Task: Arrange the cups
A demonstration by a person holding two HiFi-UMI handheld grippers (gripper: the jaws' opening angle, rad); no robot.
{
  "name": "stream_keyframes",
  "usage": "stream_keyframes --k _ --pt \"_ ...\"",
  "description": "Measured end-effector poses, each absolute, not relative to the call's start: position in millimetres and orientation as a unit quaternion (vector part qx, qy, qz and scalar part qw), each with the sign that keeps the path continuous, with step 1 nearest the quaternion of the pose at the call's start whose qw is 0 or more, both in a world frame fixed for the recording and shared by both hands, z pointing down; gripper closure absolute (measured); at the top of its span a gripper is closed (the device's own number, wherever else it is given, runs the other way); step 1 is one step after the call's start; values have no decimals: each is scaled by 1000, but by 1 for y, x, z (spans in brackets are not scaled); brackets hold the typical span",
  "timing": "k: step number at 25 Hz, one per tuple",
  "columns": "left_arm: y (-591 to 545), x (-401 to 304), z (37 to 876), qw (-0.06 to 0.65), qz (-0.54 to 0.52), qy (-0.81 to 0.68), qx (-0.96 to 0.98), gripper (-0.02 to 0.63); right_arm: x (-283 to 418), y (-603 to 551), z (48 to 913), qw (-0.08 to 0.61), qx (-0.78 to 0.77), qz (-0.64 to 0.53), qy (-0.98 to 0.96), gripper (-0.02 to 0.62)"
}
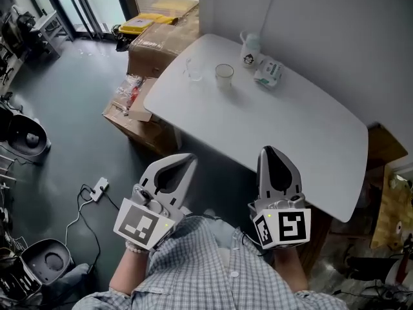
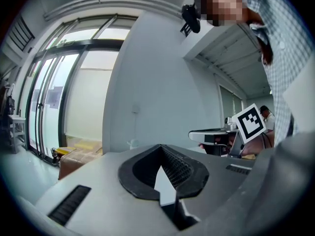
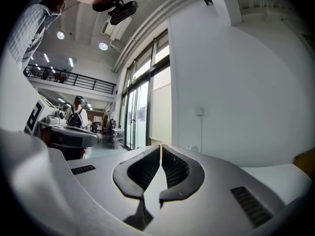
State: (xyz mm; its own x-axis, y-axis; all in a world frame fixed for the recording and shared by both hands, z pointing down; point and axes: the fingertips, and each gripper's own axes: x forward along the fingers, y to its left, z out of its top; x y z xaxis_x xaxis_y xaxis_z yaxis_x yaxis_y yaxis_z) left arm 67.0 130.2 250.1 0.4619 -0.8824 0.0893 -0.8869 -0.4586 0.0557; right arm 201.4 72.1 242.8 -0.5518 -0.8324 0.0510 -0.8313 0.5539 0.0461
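Cups [image 1: 224, 74] sit across the table [image 1: 303, 141] — left gripper [image 1: 190, 157], right gripper [image 1: 268, 150] closed.

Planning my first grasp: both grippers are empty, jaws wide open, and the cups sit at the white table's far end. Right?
No: the jaws are shut, not wide open. The left gripper and right gripper each show jaws closed together, empty, in their own gripper views. The rest holds.

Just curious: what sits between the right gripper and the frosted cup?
Head view: only bare table lies between the right gripper and the frosted cup.
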Motion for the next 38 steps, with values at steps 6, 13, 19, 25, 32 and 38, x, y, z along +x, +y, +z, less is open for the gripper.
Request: stream_keyframes --k 6,13,19,25,32,38 --pt "105 71 252 57 31 -506 860 597 208 55 250 34 486 -4 -873 569" --pt "60 67 255 51 35 -474 878 597 208 31 250 49 525 -50 -848 569" --pt "3 47 252 40 27 -441 896 597 182 -3 244 57 549 -63 -831 569" --pt "-55 15 249 47 30 -424 904 597 152 -48 242 71 572 -62 -815 569" --pt "-110 -24 259 44 38 -395 917 597 117 -95 253 98 596 -53 -795 569" --pt "-147 -49 271 33 59 -369 927 597 95 -122 263 115 617 -60 -776 569"
